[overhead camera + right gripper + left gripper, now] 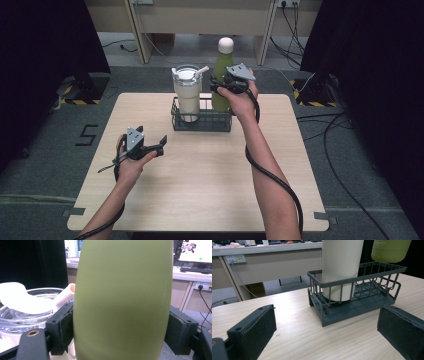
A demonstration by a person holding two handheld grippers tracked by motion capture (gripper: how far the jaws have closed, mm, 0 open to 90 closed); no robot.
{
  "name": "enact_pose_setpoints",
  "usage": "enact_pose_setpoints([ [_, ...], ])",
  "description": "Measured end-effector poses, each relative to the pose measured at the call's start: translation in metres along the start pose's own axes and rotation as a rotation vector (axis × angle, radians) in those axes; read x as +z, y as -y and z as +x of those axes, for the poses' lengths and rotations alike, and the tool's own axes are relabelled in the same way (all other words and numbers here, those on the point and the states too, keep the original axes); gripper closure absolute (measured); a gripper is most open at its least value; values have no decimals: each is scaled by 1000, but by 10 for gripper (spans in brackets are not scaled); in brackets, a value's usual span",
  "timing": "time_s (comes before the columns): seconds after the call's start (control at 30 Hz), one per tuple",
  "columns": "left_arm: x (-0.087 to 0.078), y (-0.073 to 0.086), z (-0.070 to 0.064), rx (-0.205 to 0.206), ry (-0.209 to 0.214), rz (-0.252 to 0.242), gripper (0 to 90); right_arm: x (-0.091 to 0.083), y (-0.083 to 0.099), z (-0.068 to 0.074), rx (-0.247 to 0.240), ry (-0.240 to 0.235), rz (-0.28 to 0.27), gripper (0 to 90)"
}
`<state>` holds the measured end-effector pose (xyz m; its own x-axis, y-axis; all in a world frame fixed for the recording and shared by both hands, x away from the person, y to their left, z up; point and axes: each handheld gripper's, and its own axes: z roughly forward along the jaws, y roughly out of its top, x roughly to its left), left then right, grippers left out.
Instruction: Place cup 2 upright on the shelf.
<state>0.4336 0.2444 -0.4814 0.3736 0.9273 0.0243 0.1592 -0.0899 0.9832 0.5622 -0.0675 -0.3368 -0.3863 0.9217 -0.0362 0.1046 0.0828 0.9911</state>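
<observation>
So our right gripper (223, 86) clamps the green bottle (220, 75) above the basket (201, 121), unseated, while our left gripper (156, 145) gapes idle.

Large dark digit "5" (86, 135) marked on grey floor (45, 165), left of tabletop (210, 175), seen in high view. Small pale logo lettering (380, 242) on green bottle (390, 250), upper right of left gripper view, too small and cropped to read. No other readable text.
</observation>
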Motion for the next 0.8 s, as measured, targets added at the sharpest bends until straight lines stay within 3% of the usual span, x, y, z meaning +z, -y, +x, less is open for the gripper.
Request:
enact_pose_setpoints([
  [0.8,0,1,1,-1,-2,2,12,14,6,0,0,9,35,218],
])
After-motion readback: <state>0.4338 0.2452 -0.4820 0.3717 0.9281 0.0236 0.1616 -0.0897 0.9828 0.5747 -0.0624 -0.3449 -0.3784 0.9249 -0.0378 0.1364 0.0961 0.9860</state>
